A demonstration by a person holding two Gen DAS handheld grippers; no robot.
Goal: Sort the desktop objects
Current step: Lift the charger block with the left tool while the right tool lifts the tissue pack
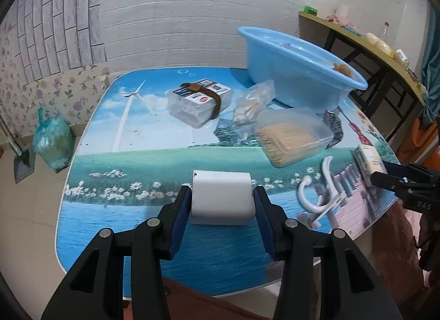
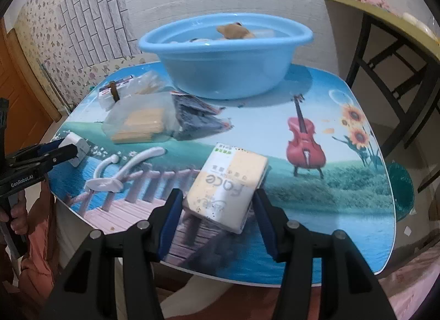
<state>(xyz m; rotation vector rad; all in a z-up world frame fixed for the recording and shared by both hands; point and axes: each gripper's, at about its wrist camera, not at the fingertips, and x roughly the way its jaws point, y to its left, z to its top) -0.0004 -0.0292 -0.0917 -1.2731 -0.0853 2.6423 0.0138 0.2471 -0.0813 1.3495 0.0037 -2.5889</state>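
At the left, the left tongs [image 1: 222, 204] are clamped on a white block [image 1: 223, 199], their blue pads pressed to its two side faces while it sits at or just above the near part of the counter [image 1: 115, 210]; whether it has cleared the surface cannot be told. Just right of it a white plastic hook [image 1: 320, 196] lies flat on the counter. Farther back lie a clear card box with a brown band [image 1: 199, 102], a bag of cotton swabs [image 1: 251, 106] and a clear toothpick box [image 1: 293, 134]. Behind those stands the blue basin [image 2: 225, 55], already holding a few things, so it is probably where items go. To the right, the right tongs [image 2: 218, 210] straddle a tissue pack [image 2: 228, 185] near the counter's front edge; the right pad appears to touch the pack's edge and the left pad sits close to it, so the grip looks made or nearly made. Since the pack lies skewed between the pads, a square, firm pinch across its width would serve best before lifting. Each load should then rise clear of the hook and boxes before crossing to the basin, one hand at a time so the two do not crowd its rim.
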